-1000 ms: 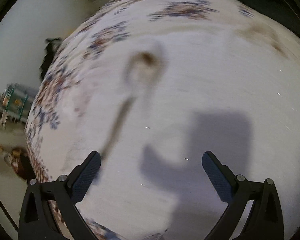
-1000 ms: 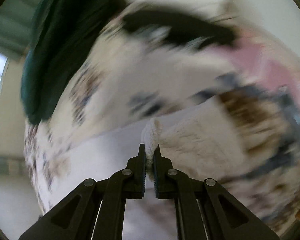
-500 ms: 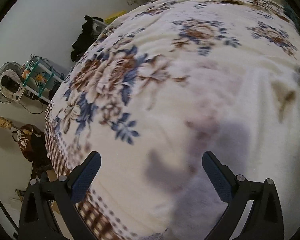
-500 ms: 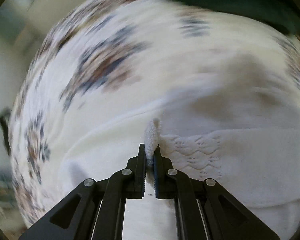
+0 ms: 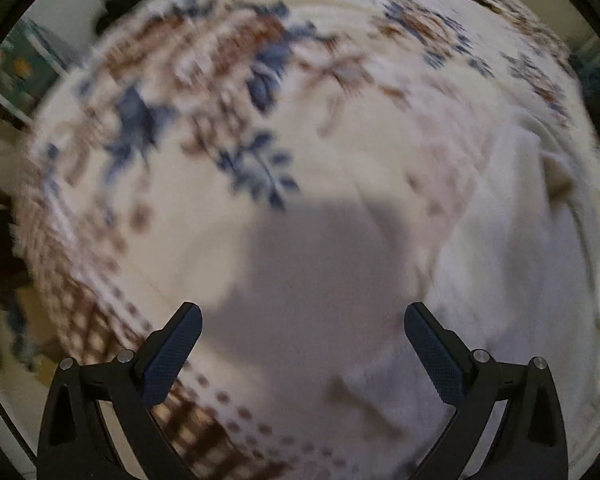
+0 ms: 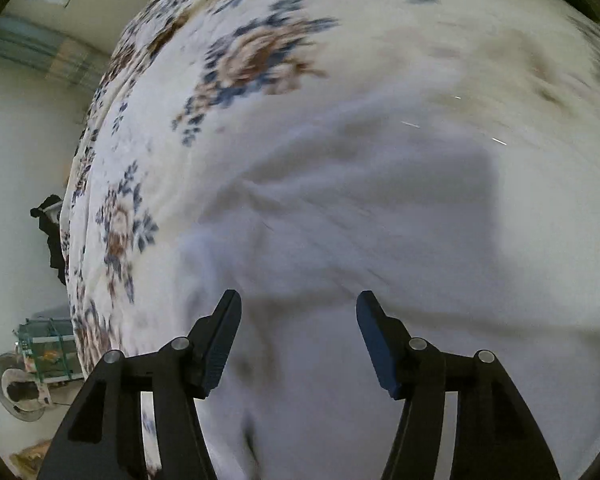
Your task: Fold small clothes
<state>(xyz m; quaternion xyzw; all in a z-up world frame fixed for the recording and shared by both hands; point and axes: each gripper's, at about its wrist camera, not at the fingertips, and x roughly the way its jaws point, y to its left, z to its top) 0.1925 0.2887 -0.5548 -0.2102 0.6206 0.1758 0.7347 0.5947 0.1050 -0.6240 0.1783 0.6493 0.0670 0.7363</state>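
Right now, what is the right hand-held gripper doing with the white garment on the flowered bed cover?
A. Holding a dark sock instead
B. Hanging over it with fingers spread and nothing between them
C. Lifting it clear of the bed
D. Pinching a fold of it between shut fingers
B: in the right wrist view the right hand-held gripper has its fingers wide apart, and only the flat white garment shows between them.

Floral bedspread [image 6: 260, 52], pale wall [image 6: 16, 152], fan [image 6: 18, 388]
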